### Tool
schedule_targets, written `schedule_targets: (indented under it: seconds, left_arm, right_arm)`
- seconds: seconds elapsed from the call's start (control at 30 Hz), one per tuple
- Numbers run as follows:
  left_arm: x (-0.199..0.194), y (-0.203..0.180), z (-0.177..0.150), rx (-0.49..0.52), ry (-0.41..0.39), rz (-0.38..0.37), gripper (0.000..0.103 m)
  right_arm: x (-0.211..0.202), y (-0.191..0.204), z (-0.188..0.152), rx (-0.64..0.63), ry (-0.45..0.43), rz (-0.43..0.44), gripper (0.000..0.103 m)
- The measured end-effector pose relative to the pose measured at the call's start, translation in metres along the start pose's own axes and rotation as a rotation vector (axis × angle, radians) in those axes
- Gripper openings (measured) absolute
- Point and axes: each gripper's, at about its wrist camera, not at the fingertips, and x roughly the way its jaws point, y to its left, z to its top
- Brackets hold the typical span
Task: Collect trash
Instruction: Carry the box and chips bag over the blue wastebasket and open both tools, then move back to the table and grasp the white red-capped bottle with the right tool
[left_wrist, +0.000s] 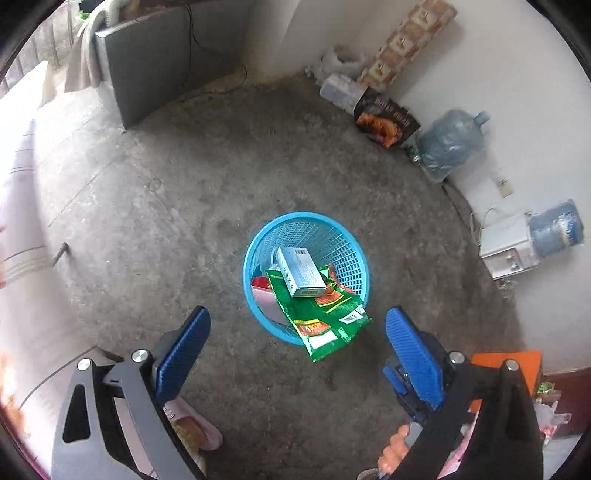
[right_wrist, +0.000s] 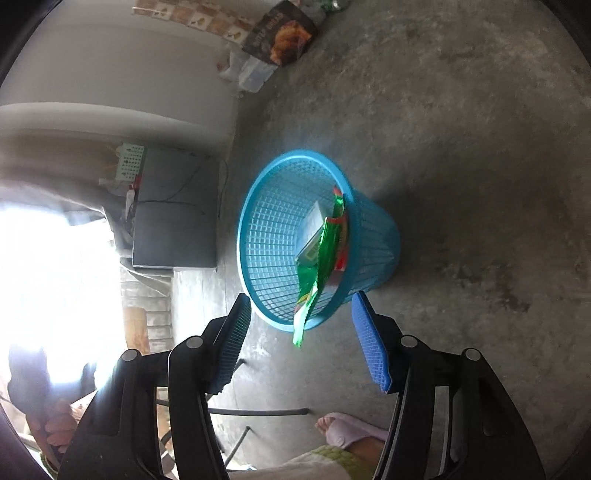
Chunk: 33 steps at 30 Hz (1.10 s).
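Note:
A blue mesh basket (left_wrist: 334, 236) stands on the concrete floor and also shows in the right wrist view (right_wrist: 273, 229). In it lie a green foil wrapper (left_wrist: 325, 314) that hangs over the near rim, a grey-white box (left_wrist: 301, 271) and a red-pink item (left_wrist: 264, 295). The wrapper (right_wrist: 321, 254) and box (right_wrist: 312, 236) show edge-on in the right wrist view. My left gripper (left_wrist: 297, 328) is open and empty, above the basket's near side. My right gripper (right_wrist: 301, 317) is open and empty, just short of the basket rim.
Along the wall stand two water jugs (left_wrist: 448, 144), a dark printed bag (left_wrist: 386, 123), a plastic container (left_wrist: 338, 90) and a white dispenser (left_wrist: 508, 247). A grey panel (left_wrist: 147, 70) leans at the back left. The person's slippered foot (right_wrist: 351, 434) is near the right gripper.

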Motion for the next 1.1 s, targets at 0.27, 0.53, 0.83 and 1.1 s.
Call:
schedule_targets:
  seconds: [0.27, 0.53, 0.83, 1.1]
  left_arm:
    - [-0.113, 0.062, -0.072, -0.054, -0.136, -0.045, 0.094]
    - [-0.249, 0.173, -0.172, -0.254, -0.444, 0.117, 0.096]
    - [-0.316, 0.271, -0.287, -0.514, -0.6, 0.34, 0.096]
    - [-0.302, 0.321, -0.344, -0.636, -0.563, 0.421, 0.096]
  right_arm:
    - [-0.041, 0.053, -0.023, -0.244, -0.016, -0.037, 0.067]
    - [-0.052, 0.145, -0.065, -0.519, 0.024, 0.063, 0.069]
    - [-0.03, 0.253, -0.156, -0.799, 0.207, 0.226, 0.069]
    - [0.021, 0.359, -0.274, -1.03, 0.51, 0.387, 0.073]
